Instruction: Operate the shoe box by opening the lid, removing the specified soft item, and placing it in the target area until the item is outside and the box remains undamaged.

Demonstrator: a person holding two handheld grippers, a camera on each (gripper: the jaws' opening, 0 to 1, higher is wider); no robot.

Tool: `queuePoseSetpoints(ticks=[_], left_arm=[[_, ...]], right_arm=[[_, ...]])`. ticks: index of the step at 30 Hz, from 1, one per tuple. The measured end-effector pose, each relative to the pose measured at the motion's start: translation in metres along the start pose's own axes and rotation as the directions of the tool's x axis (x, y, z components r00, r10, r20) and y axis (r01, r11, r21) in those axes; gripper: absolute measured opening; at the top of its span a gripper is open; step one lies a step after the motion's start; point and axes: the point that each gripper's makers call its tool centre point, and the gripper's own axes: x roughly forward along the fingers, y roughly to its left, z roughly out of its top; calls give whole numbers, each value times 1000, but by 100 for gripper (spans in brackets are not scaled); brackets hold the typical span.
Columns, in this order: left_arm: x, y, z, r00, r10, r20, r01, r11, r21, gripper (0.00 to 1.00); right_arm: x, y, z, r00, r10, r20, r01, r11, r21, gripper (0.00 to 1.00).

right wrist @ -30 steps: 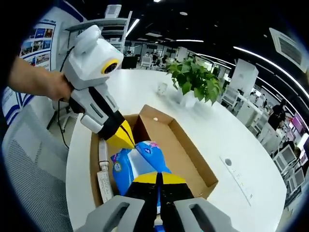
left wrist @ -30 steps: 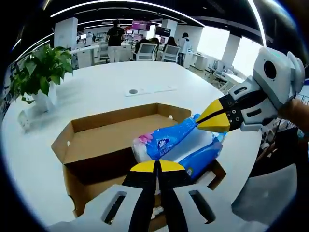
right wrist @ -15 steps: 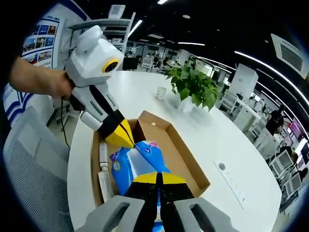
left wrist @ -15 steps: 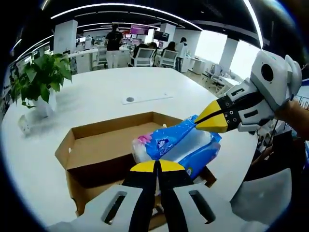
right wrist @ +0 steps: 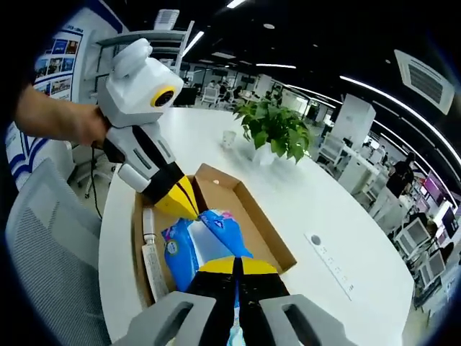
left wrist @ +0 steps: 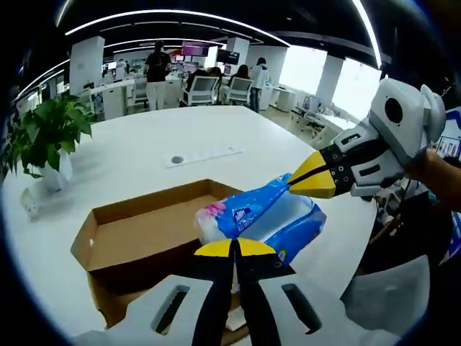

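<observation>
Two grippers held one soft blue packet (left wrist: 261, 216) between them, above the open cardboard box (left wrist: 137, 234) on the round white table (left wrist: 130, 155). In the left gripper view, the left gripper (left wrist: 234, 249) had its yellow-tipped jaws pressed together on the near edge of the packet, while the right gripper (left wrist: 311, 178) entered from the right and pinched the packet's far upper corner. In the right gripper view, the right gripper (right wrist: 235, 265) was clamped on the packet's (right wrist: 198, 241) near end, and the left gripper (right wrist: 184, 203) gripped the opposite end; a hand (right wrist: 54, 122) held that tool's white body. The packet sat raised over the box (right wrist: 263, 234), whose brown floor was exposed beside it. A white tube-like object (right wrist: 149, 241) lay along the box's inner wall. A potted plant (right wrist: 272, 130) stood on the table beyond the box, well apart from it, with a small cup (right wrist: 229, 138) next to the plant.
</observation>
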Motion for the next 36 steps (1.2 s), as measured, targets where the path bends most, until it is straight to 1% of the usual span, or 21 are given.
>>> queuePoseSetpoints(ticks=[4,13,18,27,36], left_arm=[[8,-11,5,1000,-18,-1,18,1000,11,0],[28,-38,16,998,-57,-4,57,998,38,0],[40,-52,19,997,-79,-7,79,996,42,0],[59,-77,24,994,-110,-14,111,992,54,0],[78,-96,29,991,-136,-21,137,989,51,0]], right_arm=[[-9,-8,-7,1000,-16,-3,16,1000,11,0],[-31,-26,-30,999,-50,-12,51,998,37,0],[-42,-36,-45,998,-66,-19,67,996,54,0],[-58,-51,-64,997,-82,-14,82,992,91,0],[-70,-63,-87,996,-92,-18,93,989,115,0]])
